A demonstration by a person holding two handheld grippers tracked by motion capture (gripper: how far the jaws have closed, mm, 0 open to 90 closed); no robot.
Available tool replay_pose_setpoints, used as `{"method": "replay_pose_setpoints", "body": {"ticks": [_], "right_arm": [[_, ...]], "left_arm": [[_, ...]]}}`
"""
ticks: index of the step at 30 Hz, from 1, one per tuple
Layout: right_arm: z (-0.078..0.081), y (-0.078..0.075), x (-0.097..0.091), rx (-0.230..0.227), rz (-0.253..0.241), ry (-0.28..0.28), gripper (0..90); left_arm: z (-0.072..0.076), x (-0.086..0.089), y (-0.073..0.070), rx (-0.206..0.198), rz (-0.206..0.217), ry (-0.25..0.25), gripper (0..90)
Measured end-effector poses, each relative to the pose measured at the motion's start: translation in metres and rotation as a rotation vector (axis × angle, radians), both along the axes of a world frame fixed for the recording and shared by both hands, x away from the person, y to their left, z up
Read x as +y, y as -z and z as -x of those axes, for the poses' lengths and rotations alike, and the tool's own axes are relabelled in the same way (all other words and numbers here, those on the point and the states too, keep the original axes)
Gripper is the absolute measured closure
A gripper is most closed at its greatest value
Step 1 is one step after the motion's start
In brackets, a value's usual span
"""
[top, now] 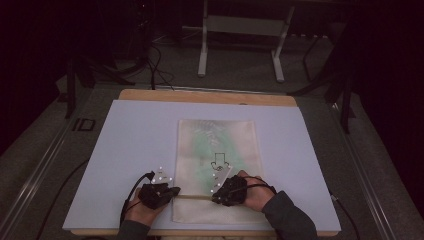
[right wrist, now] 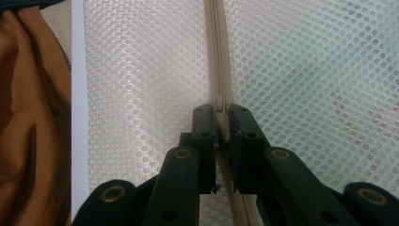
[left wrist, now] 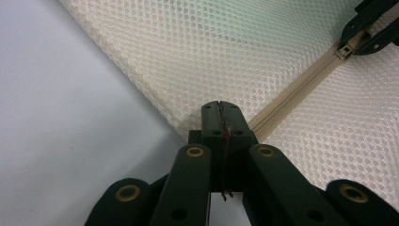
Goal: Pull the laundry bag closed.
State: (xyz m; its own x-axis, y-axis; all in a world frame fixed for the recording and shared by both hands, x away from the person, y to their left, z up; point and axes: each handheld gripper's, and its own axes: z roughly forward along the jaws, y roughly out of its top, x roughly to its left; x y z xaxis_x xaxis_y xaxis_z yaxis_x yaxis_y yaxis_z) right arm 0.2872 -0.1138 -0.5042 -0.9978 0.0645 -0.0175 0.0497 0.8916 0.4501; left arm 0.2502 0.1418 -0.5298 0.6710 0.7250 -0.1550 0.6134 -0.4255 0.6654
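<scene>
R gripper [right wrist: 222, 123] jaws pinch zipper pull [right wrist: 221, 101] of mesh bag [top: 218, 150], ready to slide. L gripper [left wrist: 221, 117] clamps bag's corner at zipper [left wrist: 301, 80] end, anchoring it taut on white board [top: 135, 140].

Mesh bag [top: 218, 150]: cream synthetic cloth with a regular honeycomb weave, slightly lustrous, translucent enough to let a pale green content show through. Zip [right wrist: 218, 56]: beige woven tape with fine, smooth moulded teeth; the pull [left wrist: 343, 50] looks like cream-coated metal. Left claw [left wrist: 220, 109] and right claw [right wrist: 221, 123]: matt black plastic, smooth, with small brass-coloured eyelets at the pivots. Worktop [top: 130, 145]: a smooth, matt, pale lilac sheet, like card or laminate, laid on a light wooden board whose edge shows at the far side. Sleeve [top: 292, 215]: dark, soft, matt cloth. Floor [top: 45, 150]: grey, rough, carpet-like.
</scene>
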Motion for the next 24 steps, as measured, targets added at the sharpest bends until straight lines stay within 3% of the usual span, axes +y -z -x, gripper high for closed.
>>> {"method": "replay_pose_setpoints", "body": {"ticks": [24], "right_arm": [[0.001,0.001,-0.016,0.006,0.002,0.013,82.3]], "left_arm": [[0.000,0.000,0.000,0.000,-0.002,0.000,89.3]]}}
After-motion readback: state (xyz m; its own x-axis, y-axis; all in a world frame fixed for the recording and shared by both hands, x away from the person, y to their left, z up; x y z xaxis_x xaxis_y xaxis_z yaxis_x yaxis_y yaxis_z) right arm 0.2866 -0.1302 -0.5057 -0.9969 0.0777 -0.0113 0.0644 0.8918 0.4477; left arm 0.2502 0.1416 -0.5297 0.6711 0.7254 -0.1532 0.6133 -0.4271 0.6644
